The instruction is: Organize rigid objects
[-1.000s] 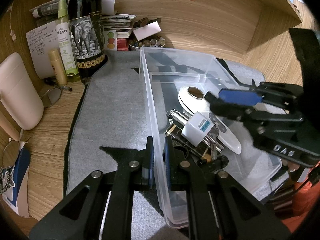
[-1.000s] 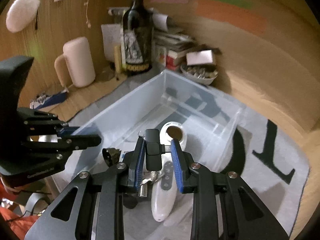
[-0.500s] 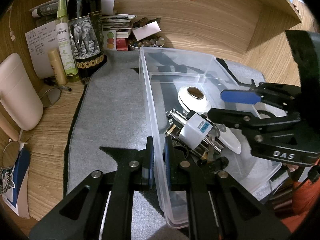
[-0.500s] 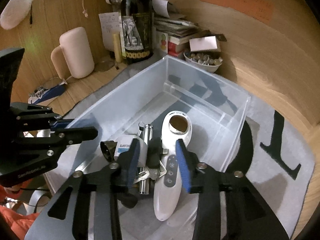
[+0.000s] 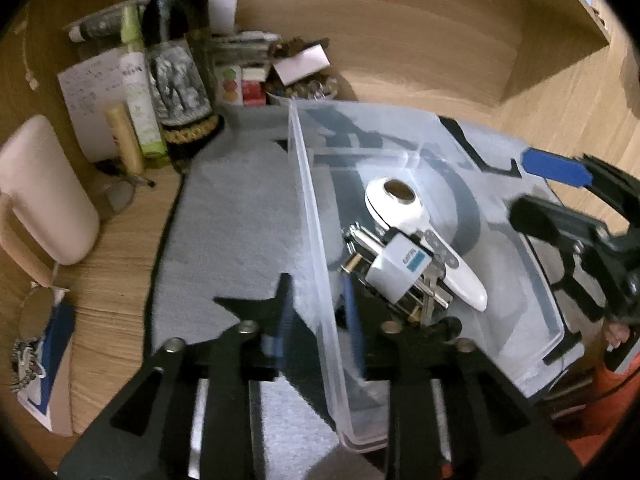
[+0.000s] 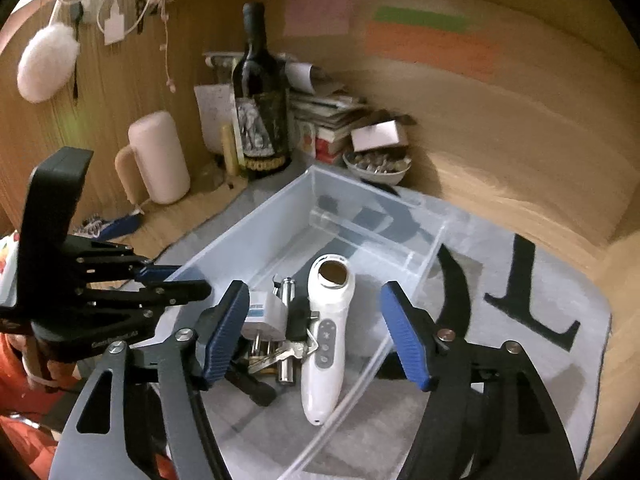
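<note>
A clear plastic bin [image 5: 316, 216] [image 6: 256, 236] stands on a grey mat. In it lie a white handheld device [image 5: 424, 236] [image 6: 326, 328], a white plug adapter [image 5: 396, 268] [image 6: 266, 312], keys [image 6: 288, 354] and a metal cylinder [image 6: 289, 332]. My left gripper [image 5: 318, 320] is open, its fingers astride the bin's near wall. My right gripper [image 6: 312, 332] is open wide and empty above the bin's contents. It also shows at the right of the left wrist view [image 5: 560, 200].
A dark wine bottle [image 5: 176, 60] [image 6: 260, 108], a green spray bottle [image 5: 138, 92], a pink container [image 5: 44, 196] [image 6: 160, 156], stacked books [image 6: 324, 116] and a bowl of small items [image 6: 378, 162] stand along the wooden back wall. Grey mat [image 5: 236, 216] lies left of the bin.
My left gripper has opened from its grip on the bin's wall. My right gripper has let go of the black item into the bin, opened wider and drawn back upward.
</note>
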Available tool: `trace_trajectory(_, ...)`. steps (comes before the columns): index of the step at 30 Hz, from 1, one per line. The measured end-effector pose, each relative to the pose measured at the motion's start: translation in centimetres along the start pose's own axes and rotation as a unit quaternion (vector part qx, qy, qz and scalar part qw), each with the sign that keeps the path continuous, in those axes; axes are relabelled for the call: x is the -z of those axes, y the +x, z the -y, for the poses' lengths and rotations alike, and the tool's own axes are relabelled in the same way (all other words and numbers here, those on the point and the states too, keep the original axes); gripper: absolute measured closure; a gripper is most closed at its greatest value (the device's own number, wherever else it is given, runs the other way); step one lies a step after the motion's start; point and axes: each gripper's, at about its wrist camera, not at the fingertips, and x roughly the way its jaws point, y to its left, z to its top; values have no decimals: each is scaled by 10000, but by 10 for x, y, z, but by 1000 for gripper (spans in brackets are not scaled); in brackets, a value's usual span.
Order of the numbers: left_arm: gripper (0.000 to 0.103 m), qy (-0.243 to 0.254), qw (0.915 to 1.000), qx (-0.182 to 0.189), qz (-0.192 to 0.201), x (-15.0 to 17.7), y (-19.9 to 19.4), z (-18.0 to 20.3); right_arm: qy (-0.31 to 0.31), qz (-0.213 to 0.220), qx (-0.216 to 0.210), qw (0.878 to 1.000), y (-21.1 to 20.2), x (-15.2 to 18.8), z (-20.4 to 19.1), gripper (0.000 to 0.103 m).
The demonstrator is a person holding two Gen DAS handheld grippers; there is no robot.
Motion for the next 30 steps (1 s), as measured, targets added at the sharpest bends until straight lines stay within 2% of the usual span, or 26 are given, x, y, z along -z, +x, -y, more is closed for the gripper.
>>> trace_trajectory(1,65,-3,10000,-53,66,-1,-4,0,10,63,27,10000,-3,1,1,26)
trace_trajectory(6,47,30,9988,-142,471,-8,-30,5,-8,297,153,9994,-21,5,1,25)
trace_trajectory(11,26,158,9929,-215,1162,-10,-65,24,50,696,415,9967,-50,11,-1,17)
trace_trajectory(12,19,182,9904,-229,1351,-9,-74,29,76,776,454,9959,-56,12,-2,14)
trace_trajectory(15,9,230,9835,-204,1784,-4,-94,41,207,1067,659,9919,-76,17,-2,1)
trace_trajectory(23,2,369,9682,-64,2473,9,-127,71,378,1571,1180,9798,-116,36,-3,0)
trace_trajectory(30,1,369,9631,-18,2667,20,-135,83,657,1790,1290,9731,-134,53,-1,0)
